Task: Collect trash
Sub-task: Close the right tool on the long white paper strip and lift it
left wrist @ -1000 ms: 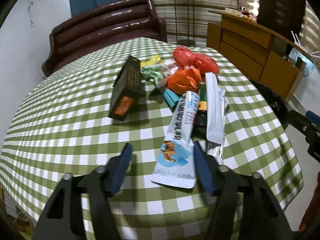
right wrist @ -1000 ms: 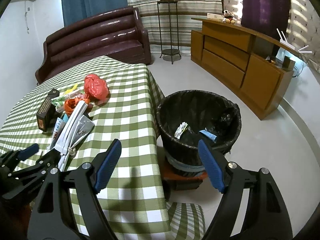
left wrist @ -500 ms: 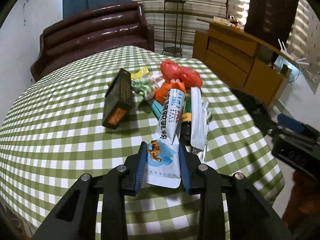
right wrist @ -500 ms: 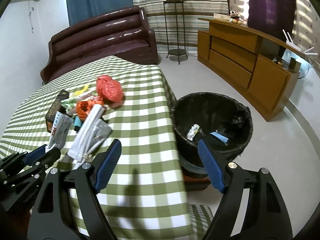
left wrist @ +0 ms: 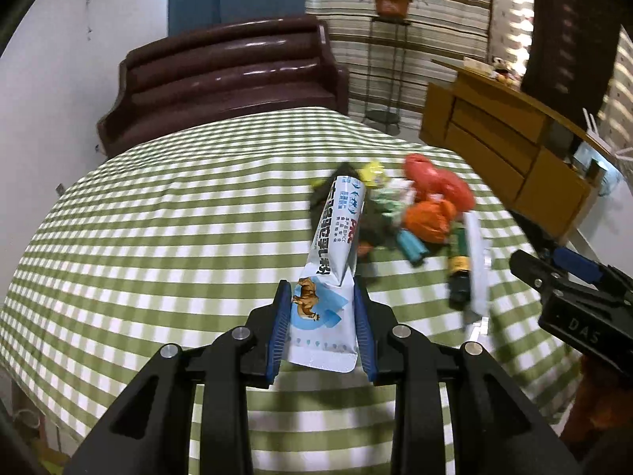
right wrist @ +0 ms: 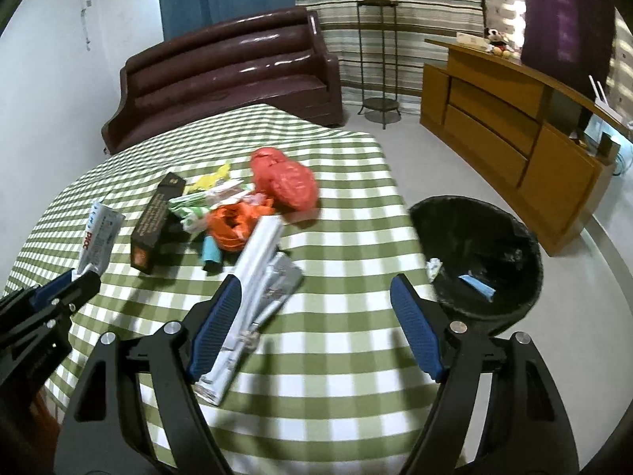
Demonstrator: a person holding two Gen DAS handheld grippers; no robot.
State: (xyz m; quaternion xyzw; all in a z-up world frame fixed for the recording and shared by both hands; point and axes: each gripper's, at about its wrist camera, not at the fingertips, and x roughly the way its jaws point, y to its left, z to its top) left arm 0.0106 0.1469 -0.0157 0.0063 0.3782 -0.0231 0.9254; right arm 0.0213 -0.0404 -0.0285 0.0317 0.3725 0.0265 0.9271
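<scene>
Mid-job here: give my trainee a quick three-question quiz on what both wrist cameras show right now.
1. True or false: the left gripper is shut on the white and blue packet.
2. Which thing lies beside the right gripper's left finger? A) red bag B) long white wrapper C) dark box
3. Fill in: the black bin stands on the floor off the table's ____ side in the right wrist view.

Key: 1 true. 2 B, the long white wrapper; the red bag and dark box lie farther off. 3 right.
</scene>
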